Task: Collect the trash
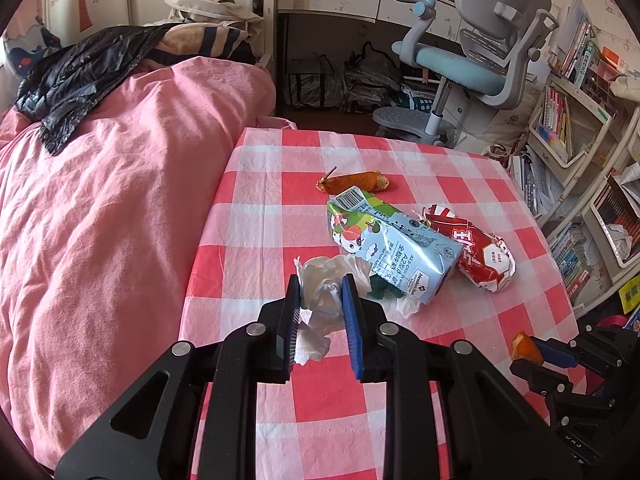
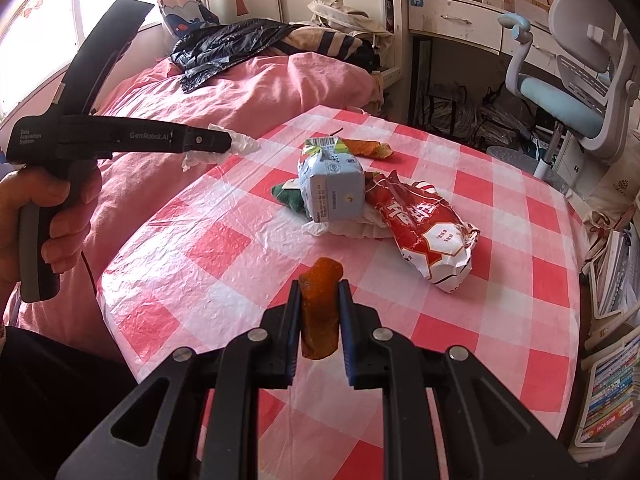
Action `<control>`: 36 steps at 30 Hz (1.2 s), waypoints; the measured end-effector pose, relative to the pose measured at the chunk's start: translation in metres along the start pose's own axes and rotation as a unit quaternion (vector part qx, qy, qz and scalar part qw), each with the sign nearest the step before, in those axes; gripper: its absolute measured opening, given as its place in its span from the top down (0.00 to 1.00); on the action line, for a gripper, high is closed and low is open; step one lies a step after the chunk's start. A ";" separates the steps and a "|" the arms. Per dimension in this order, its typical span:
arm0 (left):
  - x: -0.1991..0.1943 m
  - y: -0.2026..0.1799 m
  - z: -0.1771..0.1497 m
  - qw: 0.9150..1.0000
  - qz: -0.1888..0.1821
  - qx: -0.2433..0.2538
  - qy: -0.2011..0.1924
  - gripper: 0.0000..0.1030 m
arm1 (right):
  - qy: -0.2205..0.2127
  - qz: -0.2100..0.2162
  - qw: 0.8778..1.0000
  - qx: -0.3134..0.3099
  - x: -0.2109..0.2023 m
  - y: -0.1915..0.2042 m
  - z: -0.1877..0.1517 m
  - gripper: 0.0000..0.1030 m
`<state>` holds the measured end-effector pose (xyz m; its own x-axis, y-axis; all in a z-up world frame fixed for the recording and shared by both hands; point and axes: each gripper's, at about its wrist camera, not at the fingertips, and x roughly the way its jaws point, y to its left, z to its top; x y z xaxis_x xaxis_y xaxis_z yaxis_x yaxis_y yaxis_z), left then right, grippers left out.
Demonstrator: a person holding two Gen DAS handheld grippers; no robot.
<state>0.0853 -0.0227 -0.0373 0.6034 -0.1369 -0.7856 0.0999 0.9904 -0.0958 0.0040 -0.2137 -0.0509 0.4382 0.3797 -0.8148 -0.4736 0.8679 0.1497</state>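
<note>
My left gripper (image 1: pixel 320 292) is shut on a crumpled white tissue (image 1: pixel 320 312), held above the checked table; from the right wrist view the same gripper (image 2: pixel 230 142) shows at the left with the tissue (image 2: pixel 244 144) sticking out of its tips. My right gripper (image 2: pixel 319 292) is shut on a strip of orange peel (image 2: pixel 320 312), also visible at the lower right (image 1: pixel 527 347). On the table lie a blue-green milk carton (image 1: pixel 392 240) (image 2: pixel 332 188), a red and white snack wrapper (image 1: pixel 480 256) (image 2: pixel 428 228), another orange peel (image 1: pixel 354 182) (image 2: pixel 366 147) and a small green scrap (image 2: pixel 288 196).
The table wears a red and white checked cloth (image 1: pixel 256 240). A bed with a pink quilt (image 1: pixel 100 200) lies along its left side, with a black jacket (image 1: pixel 80 76) on it. A blue-grey desk chair (image 1: pixel 480 60) and bookshelves (image 1: pixel 580 140) stand behind and to the right.
</note>
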 end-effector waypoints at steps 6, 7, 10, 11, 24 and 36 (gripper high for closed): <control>0.000 -0.001 0.000 1.000 0.000 0.000 0.000 0.81 | 0.000 0.001 1.000 0.000 0.000 0.000 0.000 0.82; 0.000 -0.001 0.000 1.000 0.000 0.000 0.000 0.81 | 0.000 0.001 1.000 -0.001 0.000 0.000 0.000 0.82; 0.000 -0.001 0.000 1.000 0.001 0.000 0.000 0.81 | -0.001 0.001 1.000 -0.001 0.000 0.001 0.000 0.82; 0.000 -0.001 0.000 1.000 0.000 0.000 0.000 0.81 | -0.001 0.001 1.000 -0.001 0.000 0.000 0.000 0.82; 0.000 -0.001 0.000 1.000 0.001 0.001 0.000 0.81 | -0.001 0.001 1.000 0.000 -0.001 0.000 0.000 0.82; 0.000 -0.001 0.000 1.000 0.001 0.001 0.000 0.81 | -0.004 0.002 1.000 -0.001 -0.002 0.001 0.002 0.82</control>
<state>0.0852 -0.0239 -0.0372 0.6034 -0.1343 -0.7860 0.0992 0.9907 -0.0932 0.0042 -0.2129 -0.0476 0.4422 0.3849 -0.8101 -0.4759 0.8663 0.1519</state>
